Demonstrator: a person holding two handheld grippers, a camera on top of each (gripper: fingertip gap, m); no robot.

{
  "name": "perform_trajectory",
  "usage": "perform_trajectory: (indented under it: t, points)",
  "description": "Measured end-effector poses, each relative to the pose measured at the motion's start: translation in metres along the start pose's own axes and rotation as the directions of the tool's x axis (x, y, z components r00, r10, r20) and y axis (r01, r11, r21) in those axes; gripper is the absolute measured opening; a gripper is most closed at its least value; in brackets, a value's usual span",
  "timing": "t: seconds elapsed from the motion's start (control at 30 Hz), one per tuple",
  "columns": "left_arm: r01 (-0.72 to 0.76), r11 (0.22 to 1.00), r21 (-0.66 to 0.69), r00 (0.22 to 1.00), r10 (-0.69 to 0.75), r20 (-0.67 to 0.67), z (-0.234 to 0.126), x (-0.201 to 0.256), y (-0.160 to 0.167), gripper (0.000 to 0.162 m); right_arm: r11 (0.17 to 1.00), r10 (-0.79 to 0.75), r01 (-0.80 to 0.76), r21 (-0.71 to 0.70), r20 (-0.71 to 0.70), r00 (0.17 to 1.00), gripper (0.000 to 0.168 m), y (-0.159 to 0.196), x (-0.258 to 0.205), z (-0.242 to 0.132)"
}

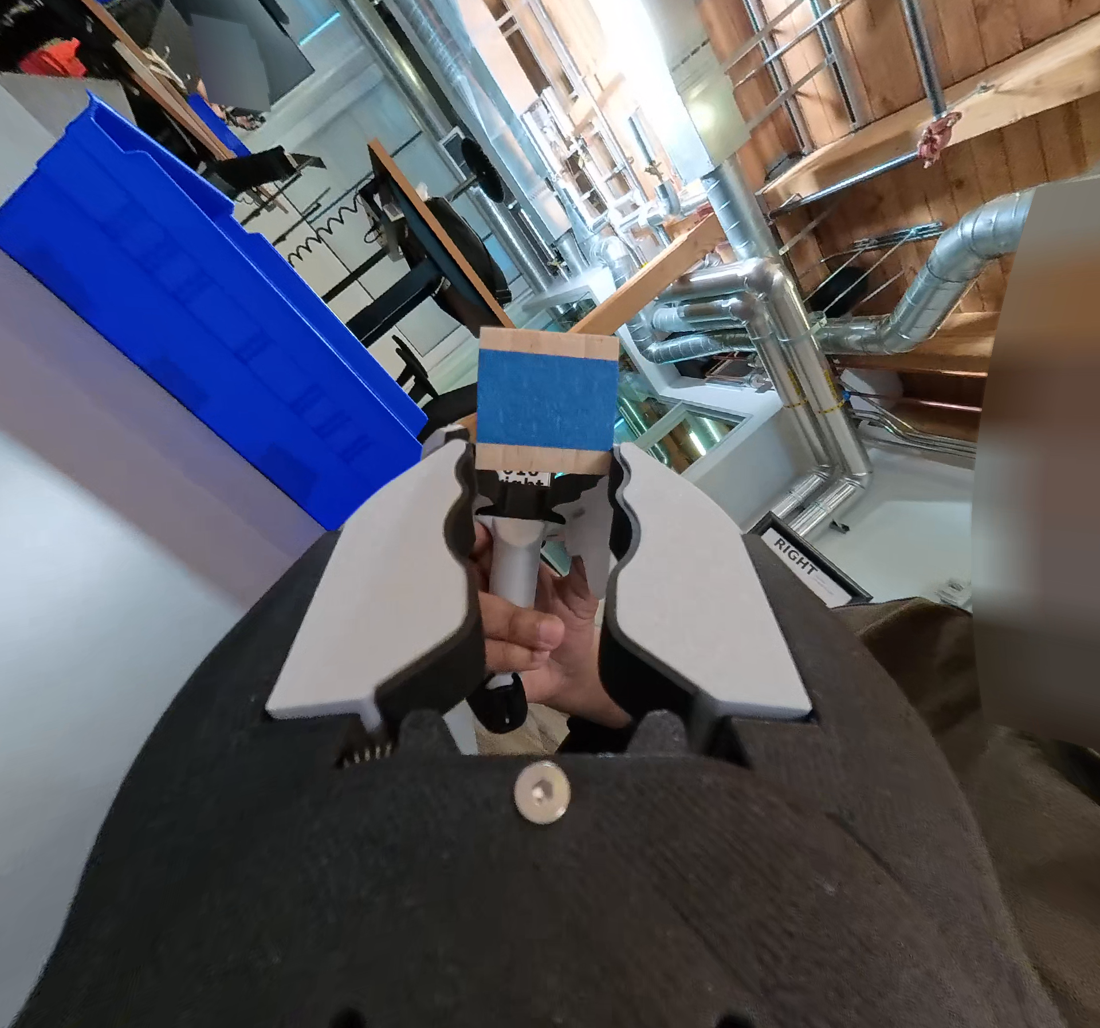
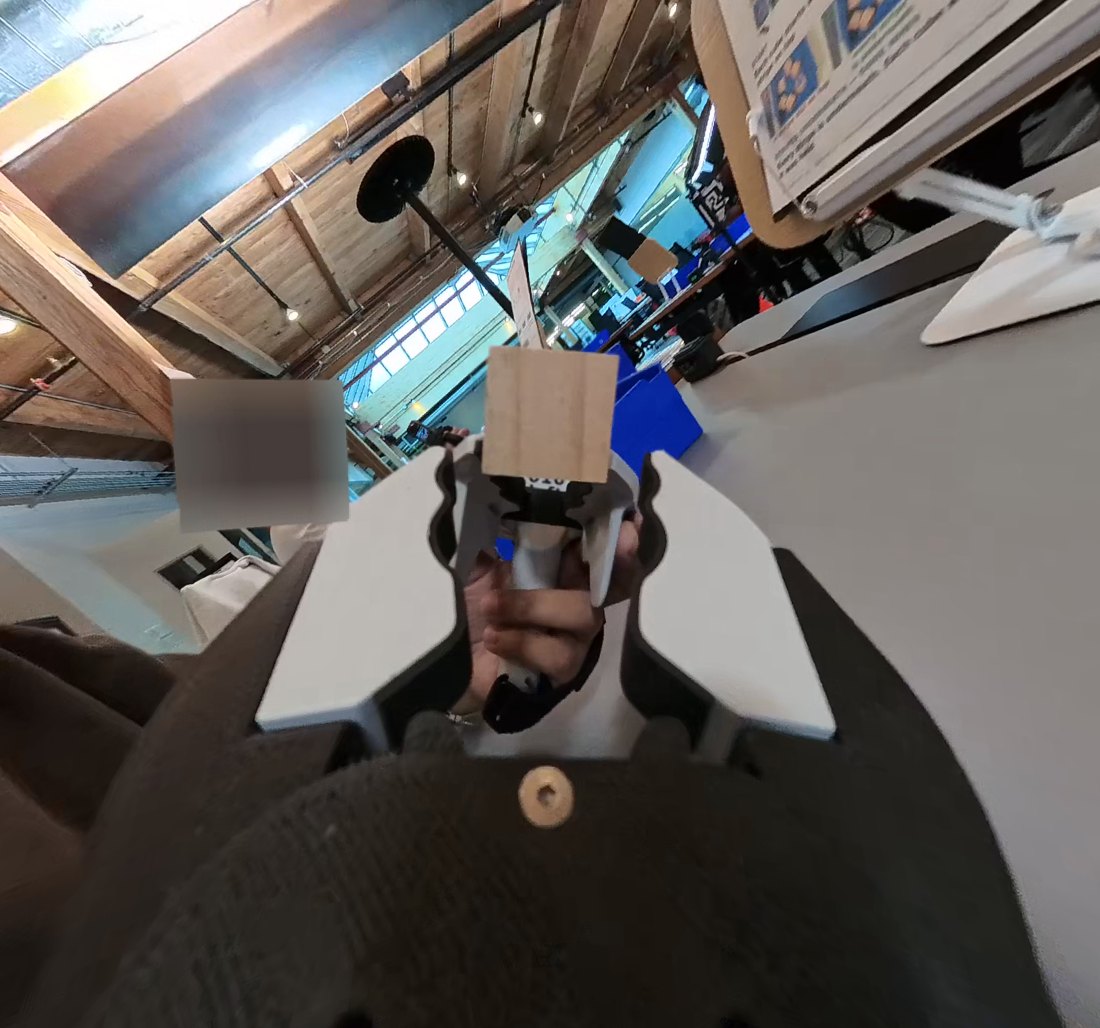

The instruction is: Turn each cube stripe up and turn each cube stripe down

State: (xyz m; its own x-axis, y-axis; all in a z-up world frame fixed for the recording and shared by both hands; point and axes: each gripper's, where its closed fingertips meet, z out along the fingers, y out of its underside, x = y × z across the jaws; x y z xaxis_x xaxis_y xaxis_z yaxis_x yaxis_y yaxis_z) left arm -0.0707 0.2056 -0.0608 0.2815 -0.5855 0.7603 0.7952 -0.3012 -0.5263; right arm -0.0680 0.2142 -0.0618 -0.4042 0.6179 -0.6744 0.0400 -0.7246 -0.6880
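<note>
Cube [image 1: 546, 401] is held in the air, off the table, between my facing claws. My left claw [image 1: 543, 458] appears clamped on its lower edge. My right claw [image 2: 547, 458] stands apart, just clear. Blue stripe [image 1: 546, 386] faces the left camera. Judged light, rigid wood; grip the bare flat sides squarely.

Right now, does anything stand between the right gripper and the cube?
Nothing visible does. The cube hangs in the air right at the right gripper's tips, with its plain face toward that gripper. The left gripper meets it from the far side and flanks its sides closely.
</note>
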Motion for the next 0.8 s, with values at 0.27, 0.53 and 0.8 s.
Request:
perform_trajectory:
  t: [0.27,0.53,0.8]
  points:
    - [-0.040,0.999,0.009,0.999,0.040,0.023,-0.011,0.008,0.004,0.042,0.996,-0.040,0.044,-0.078,0.048,0.998,0.043,0.015,-0.009,0.016]
    - [-0.025,1.000,-0.018,1.000,0.025,0.007,-0.014,0.009,0.010,0.042,0.995,-0.066,0.070,-0.076,0.052,0.996,0.043,0.009,-0.011,0.018]
    - [0.010,1.000,0.021,0.999,-0.011,0.039,-0.022,-0.003,0.000,0.035,0.947,-0.321,0.321,-0.004,-0.062,0.945,0.043,-0.062,-0.014,-0.008]
